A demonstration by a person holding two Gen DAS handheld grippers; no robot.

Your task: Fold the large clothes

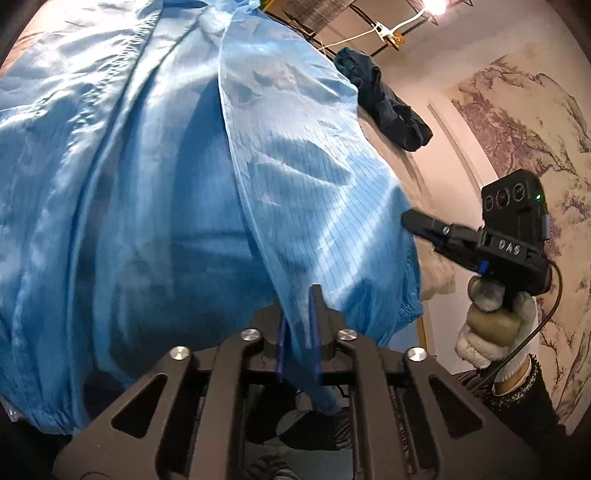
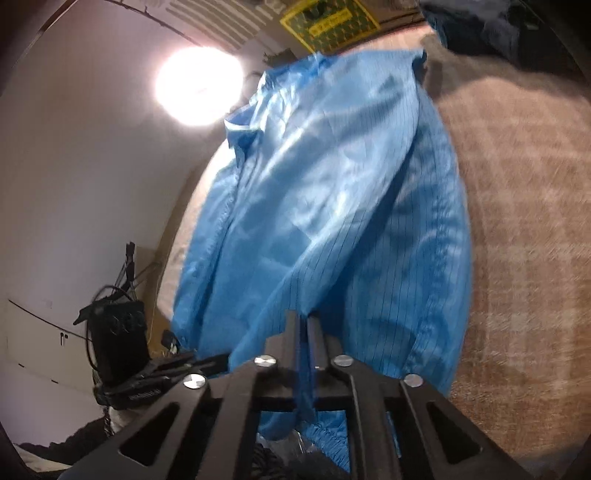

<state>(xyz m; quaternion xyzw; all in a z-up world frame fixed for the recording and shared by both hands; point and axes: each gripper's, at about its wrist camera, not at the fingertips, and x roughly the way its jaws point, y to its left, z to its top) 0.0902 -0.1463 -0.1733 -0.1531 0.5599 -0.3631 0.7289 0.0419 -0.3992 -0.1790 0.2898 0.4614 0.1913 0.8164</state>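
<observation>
A large light-blue garment point(image 1: 155, 192) with a fine grid weave lies spread over a brownish textured surface; it also fills the middle of the right wrist view, blue garment point(image 2: 332, 206), collar end far away. My left gripper point(image 1: 299, 310) is shut on a fold of the fabric near the elastic hem. My right gripper point(image 2: 303, 325) is shut on the cloth too, with fabric pinched between its narrow jaws. In the left wrist view the right gripper point(image 1: 410, 219) touches the garment's right edge, held by a white-gloved hand point(image 1: 495, 325). The left gripper's body point(image 2: 122, 354) shows at lower left.
A dark navy garment point(image 1: 384, 107) lies crumpled beyond the blue one, dark cloth point(image 2: 509, 26) at top right. The brown woven surface point(image 2: 524, 221) extends to the right. A bright lamp point(image 2: 195, 86) glares on the white wall. A patterned wall point(image 1: 524, 122) stands at right. Dark shoes point(image 1: 314, 424) show below.
</observation>
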